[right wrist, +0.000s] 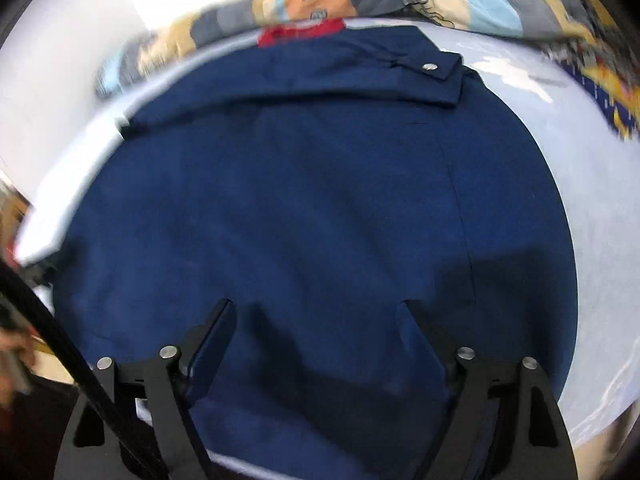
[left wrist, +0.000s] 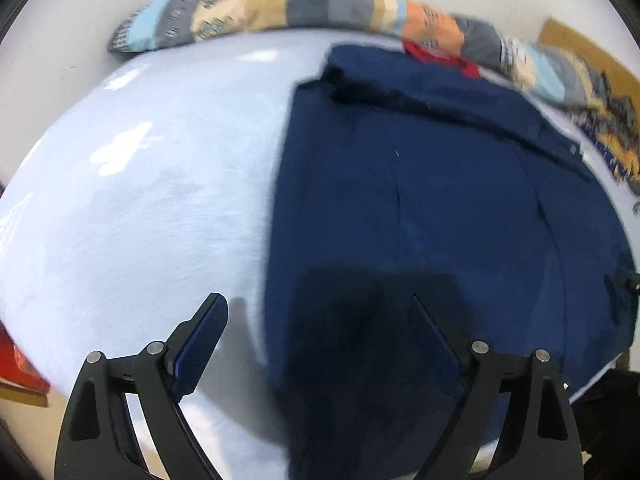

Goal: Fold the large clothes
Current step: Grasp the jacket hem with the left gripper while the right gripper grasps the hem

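Navy garment lies spread flat on a pale blue sheet, filling most of the right wrist view and the right half of the left wrist view. At its far end a folded band crosses the cloth, with a tab bearing a metal snap at the band's right end. A scrap of red fabric shows just beyond that band, touching the garment's far edge. Behind it a patchwork quilt in grey, tan, light blue and orange runs along the white wall.

Left gripper hangs over the garment's left edge with its jaws spread wide and nothing between them: the left finger is over bare sheet, the right finger over navy cloth. Whether either tip touches the surface is hard to tell, as the picture is blurred. Its shadow falls dark on the near cloth.

Right gripper hangs above the middle of the garment's near part, jaws likewise wide apart and empty, both fingers over navy cloth. A black cable crosses the lower left of that view.
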Motion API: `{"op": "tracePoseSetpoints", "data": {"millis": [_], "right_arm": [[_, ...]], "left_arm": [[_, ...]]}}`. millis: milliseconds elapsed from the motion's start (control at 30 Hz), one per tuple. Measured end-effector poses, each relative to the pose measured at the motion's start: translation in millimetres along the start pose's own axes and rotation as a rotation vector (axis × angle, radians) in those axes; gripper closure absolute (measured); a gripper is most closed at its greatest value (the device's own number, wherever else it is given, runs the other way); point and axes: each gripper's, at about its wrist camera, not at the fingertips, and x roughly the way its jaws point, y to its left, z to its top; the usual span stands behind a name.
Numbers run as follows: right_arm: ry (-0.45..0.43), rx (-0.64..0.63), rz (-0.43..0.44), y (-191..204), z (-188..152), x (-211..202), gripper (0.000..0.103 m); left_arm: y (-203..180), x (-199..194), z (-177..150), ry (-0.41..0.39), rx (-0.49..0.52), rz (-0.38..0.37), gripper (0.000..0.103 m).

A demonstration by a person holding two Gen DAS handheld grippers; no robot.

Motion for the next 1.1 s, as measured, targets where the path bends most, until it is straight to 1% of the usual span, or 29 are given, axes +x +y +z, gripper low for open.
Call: {"op": "tracePoseSetpoints", "data": {"millis": [67, 167, 200, 267, 300, 333, 367, 400, 500, 600, 700, 767, 800, 833, 867, 933, 1000, 1033, 1067, 1100], "right_arm": [[-0.061, 0.072, 0.048, -18, -2, -24, 0.018], [-0.116, 0.165, 0.048, -51, -10, -50, 0.018], [-0.124, 0.192, 0.045, -62, -12, -55, 0.018], [-0.138, 0.262, 0.025, -91, -21, -65, 0.018], [-0.141, 0.29, 0.015, -100, -23, -68, 0.018], [-0.142, 0.327, 0.009, -113, -28, -70, 0.018], [-0.141, 0.36, 0.011, -124, -32, -72, 0.018], [-0.133, 0.394, 0.02, -135, -37, -73, 0.018], [-0.102, 0.476, 0.065, -161, -50, -66, 0.018], [-0.076, 0.54, 0.139, -173, -61, -58, 0.021], [-0.076, 0.564, 0.191, -173, -66, -56, 0.029], [-0.058, 0.576, 0.245, -168, -70, -51, 0.04], [-0.044, 0.577, 0.258, -164, -71, -48, 0.042], [-0.03, 0.574, 0.271, -160, -73, -45, 0.042], [-0.026, 0.568, 0.275, -156, -75, -43, 0.043], [-0.017, 0.536, 0.302, -144, -73, -41, 0.043], [-0.015, 0.487, 0.322, -133, -71, -44, 0.043], [-0.01, 0.44, 0.302, -125, -69, -45, 0.043], [-0.003, 0.393, 0.26, -118, -67, -46, 0.043], [0.008, 0.364, 0.219, -114, -66, -44, 0.045]], "left_arm": [[16, -10, -10, -0.001, -0.039, -0.004, 0.012], [41, -13, -26, 0.037, -0.113, -0.004, 0.012], [49, -13, -31, 0.049, -0.139, -0.022, 0.013], [61, -13, -38, 0.068, -0.202, -0.082, 0.013], [64, -12, -40, 0.077, -0.221, -0.104, 0.016], [66, -12, -43, 0.09, -0.242, -0.141, 0.021], [64, -11, -44, 0.096, -0.245, -0.161, 0.034], [62, -10, -45, 0.101, -0.243, -0.174, 0.043], [50, -8, -45, 0.105, -0.197, -0.171, 0.05], [47, -8, -44, 0.104, -0.204, -0.197, 0.052], [41, -10, -43, 0.093, -0.196, -0.225, 0.052], [34, -9, -43, 0.104, -0.195, -0.291, 0.052], [31, -8, -43, 0.11, -0.182, -0.297, 0.052], [23, -6, -44, 0.12, -0.146, -0.284, 0.052], [16, -4, -45, 0.128, -0.106, -0.254, 0.052], [7, -1, -46, 0.137, -0.061, -0.221, 0.05], [2, -1, -46, 0.135, -0.047, -0.215, 0.044], [1, -1, -46, 0.132, -0.045, -0.218, 0.041], [0, 1, -46, 0.133, -0.044, -0.216, 0.032], [-1, 5, -47, 0.143, -0.042, -0.193, 0.027]]}}
